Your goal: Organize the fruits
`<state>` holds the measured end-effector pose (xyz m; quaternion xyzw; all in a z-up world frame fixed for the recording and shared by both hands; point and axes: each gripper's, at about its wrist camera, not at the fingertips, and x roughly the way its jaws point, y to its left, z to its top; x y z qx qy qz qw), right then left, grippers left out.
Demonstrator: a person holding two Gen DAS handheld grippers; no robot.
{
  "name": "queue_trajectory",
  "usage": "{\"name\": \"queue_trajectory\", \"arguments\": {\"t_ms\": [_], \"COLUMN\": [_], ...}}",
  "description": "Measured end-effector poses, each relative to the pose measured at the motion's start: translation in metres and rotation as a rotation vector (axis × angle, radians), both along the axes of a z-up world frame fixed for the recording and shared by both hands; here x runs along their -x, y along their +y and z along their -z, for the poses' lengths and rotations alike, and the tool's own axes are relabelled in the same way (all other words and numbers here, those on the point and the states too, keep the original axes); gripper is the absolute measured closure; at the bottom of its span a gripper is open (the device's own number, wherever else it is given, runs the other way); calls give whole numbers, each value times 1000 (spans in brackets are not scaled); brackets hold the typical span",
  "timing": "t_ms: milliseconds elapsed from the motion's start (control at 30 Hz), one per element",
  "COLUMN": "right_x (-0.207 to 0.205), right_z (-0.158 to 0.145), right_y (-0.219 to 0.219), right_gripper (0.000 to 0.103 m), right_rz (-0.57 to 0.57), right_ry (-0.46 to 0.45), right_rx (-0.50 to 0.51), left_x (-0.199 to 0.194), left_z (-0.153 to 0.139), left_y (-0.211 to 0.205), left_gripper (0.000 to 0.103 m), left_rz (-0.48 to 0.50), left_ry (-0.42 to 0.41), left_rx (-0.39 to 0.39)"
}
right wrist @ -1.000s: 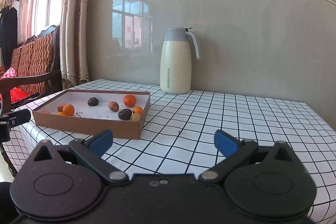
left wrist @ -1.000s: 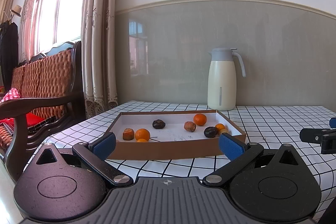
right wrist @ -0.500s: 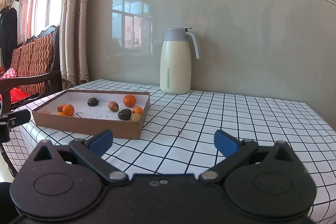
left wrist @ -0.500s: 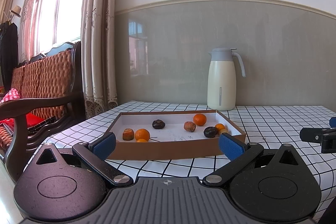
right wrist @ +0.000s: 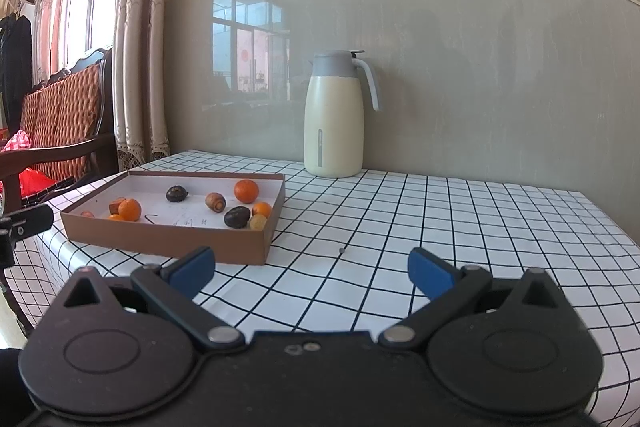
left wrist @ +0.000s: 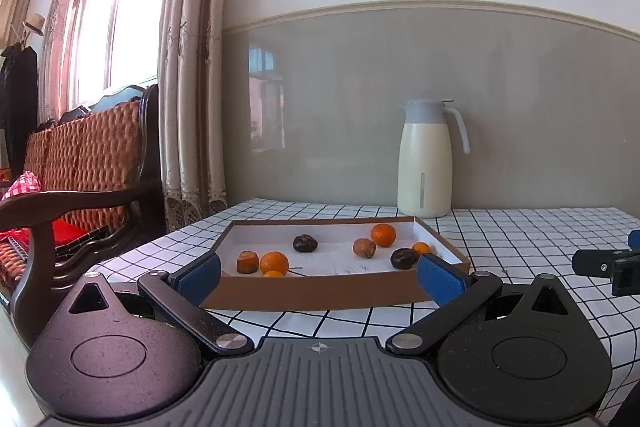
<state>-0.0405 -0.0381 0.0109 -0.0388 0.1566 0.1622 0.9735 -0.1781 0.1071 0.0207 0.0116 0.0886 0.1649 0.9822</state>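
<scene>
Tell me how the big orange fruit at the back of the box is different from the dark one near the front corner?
The orange fruit is bright, smooth and round; the dark fruit is blackish-brown, duller and a bit squashed-looking. The orange fruit sits near the cardboard box's far wall, alone; the dark fruit lies nearer the front, beside two smaller orange-yellow fruits. Both rest loose on the box's white floor, untouched by either hand-held gripper.

No legible text; faint scribbles on white floor of brown cardboard tray [right wrist: 168,241], at 6 o'clock, unreadable.
</scene>
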Motion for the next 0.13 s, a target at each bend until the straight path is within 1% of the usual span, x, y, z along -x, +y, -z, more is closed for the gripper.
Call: {"name": "queue_trajectory", "arguments": {"t_ms": [133], "right_x": [0], "right_z": [0], "right_y": [0], "right_gripper": [6], "right_rz": [-1], "right_ry": [0], "right_rx": [0], "left_x": [-1], "left_z": [0], "left_y": [0], "left_gripper": [0], "left_rz": [-7], "left_ry": [4], "left_rx": [0]}}
